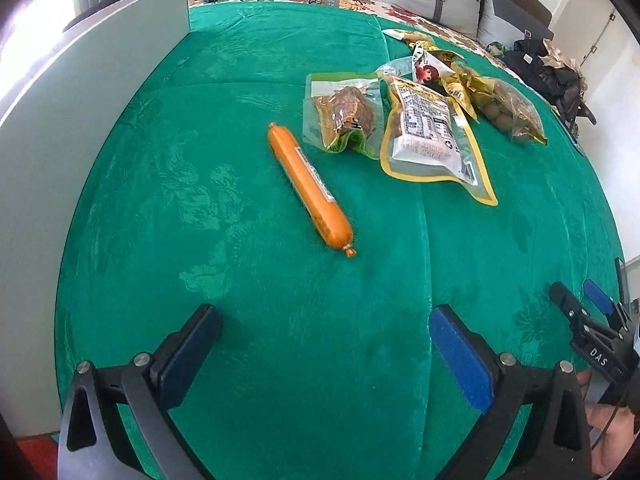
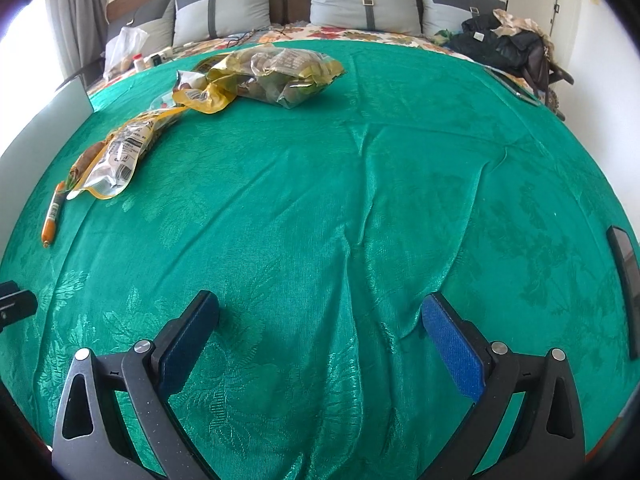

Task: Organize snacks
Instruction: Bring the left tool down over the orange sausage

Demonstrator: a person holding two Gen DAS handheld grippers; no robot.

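Snack pouches, about five, beside one orange sausage.

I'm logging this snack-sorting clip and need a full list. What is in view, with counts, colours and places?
Sausage stick: one, orange, lying alone on the cloth, nearest the left tongs.
Snack pouches: several, clear with yellow or green trim, clustered beyond the sausage; exact count unclear.
Cloth: one, green, covering the bed.
Pillows: four, grey, at the headboard.
White board: one, along the left edge.
Dark clothes pile: far right corner.
Left tongs: blue pads, open, empty.
Right tongs: blue pads, open, empty.
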